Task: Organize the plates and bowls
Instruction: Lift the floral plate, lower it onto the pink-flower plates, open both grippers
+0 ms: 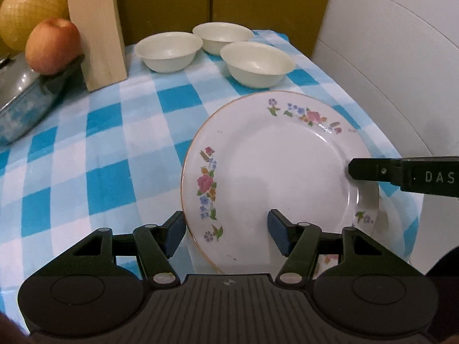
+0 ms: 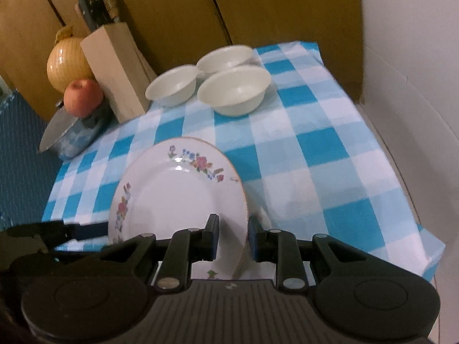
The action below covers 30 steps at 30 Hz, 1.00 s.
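Observation:
A white floral plate (image 1: 275,177) is tilted up off the blue checked cloth, above another floral plate (image 1: 330,261) that peeks out beneath it. My left gripper (image 1: 226,233) is open, its fingers straddling the plate's near left rim. My right gripper (image 2: 233,238) is shut on the plate's (image 2: 178,197) right rim; its finger (image 1: 373,172) shows over that rim in the left wrist view. Three cream bowls (image 1: 169,51) (image 1: 222,35) (image 1: 256,63) stand apart at the far end of the cloth, also in the right wrist view (image 2: 233,90).
A wooden knife block (image 1: 96,28) stands at the far left beside a metal pan (image 1: 25,100) with an apple (image 1: 51,46) on its lid and a yellow pomelo (image 1: 31,3) behind. A white curved wall (image 1: 401,71) borders the right side.

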### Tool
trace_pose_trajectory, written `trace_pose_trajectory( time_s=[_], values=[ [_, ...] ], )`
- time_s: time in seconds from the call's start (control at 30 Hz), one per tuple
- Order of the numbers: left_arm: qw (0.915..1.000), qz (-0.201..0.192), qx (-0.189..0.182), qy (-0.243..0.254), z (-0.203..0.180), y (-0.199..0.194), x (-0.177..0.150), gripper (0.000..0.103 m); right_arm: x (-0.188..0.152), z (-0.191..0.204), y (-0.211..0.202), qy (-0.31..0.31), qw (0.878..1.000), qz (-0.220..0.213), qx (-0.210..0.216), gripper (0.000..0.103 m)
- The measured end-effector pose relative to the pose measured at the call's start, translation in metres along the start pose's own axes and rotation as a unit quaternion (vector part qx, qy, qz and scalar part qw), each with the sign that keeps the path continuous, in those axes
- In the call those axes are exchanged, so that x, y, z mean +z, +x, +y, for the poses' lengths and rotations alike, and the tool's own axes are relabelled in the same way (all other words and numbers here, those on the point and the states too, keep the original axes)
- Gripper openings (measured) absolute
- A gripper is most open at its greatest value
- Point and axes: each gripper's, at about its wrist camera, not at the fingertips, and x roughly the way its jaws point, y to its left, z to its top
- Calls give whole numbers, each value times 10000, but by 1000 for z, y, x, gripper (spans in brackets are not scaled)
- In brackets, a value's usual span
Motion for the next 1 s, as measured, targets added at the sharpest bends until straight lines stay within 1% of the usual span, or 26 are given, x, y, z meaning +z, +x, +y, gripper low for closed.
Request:
trace_pose_trajectory(
  time_s=[0.07, 0.13, 0.23, 0.27, 0.3, 0.33, 0.43, 0.53, 0.67, 0.8, 0.87, 1.0],
  values=[
    [10000, -10, 31, 34, -1, -2, -4, 69, -5, 2, -1, -26, 10000, 92, -4, 19],
    [10000, 22, -9, 33, 0, -3, -8, 69, -11, 5, -2, -199, 9996, 157, -105, 20],
    [9997, 72, -185, 121, -2, -3, -14, 69, -16, 7, -5, -366, 9989, 105, -266, 21],
    [9997, 68, -199, 104, -1, -3, -14, 66, -16, 8, -7, -406, 9987, 86, -298, 21],
    [9998, 43, -179, 116, -1, -4, -13, 61, -16, 8, -8, -414, 9986, 43, -313, 21],
    [9998, -19, -146, 119, 0, -6, -12, 60, -16, 7, -10, -424, 9985, -12, -347, 21],
    [9996, -245, -81, 63, 4, -14, -8, 65, -14, 6, -16, -476, 9975, -306, -431, 22],
    [9995, -298, -32, -97, 12, -14, -4, 66, -10, 4, -17, -402, 9973, -482, -370, 22],
    [9991, -171, -162, -343, 23, -8, 3, 66, 4, 1, -10, -293, 9976, -540, -326, 22],
    [9976, -91, -340, -595, 32, -3, 14, 67, 29, -1, 3, -154, 9979, -586, -239, 22],
    [9971, -96, -318, -690, 35, 0, 22, 68, 40, 0, 10, -141, 9981, -588, -144, 22],
    [9965, -102, -222, -794, 40, 9, 38, 68, 54, 3, 22, -176, 9979, -599, -155, 22]
  ],
)
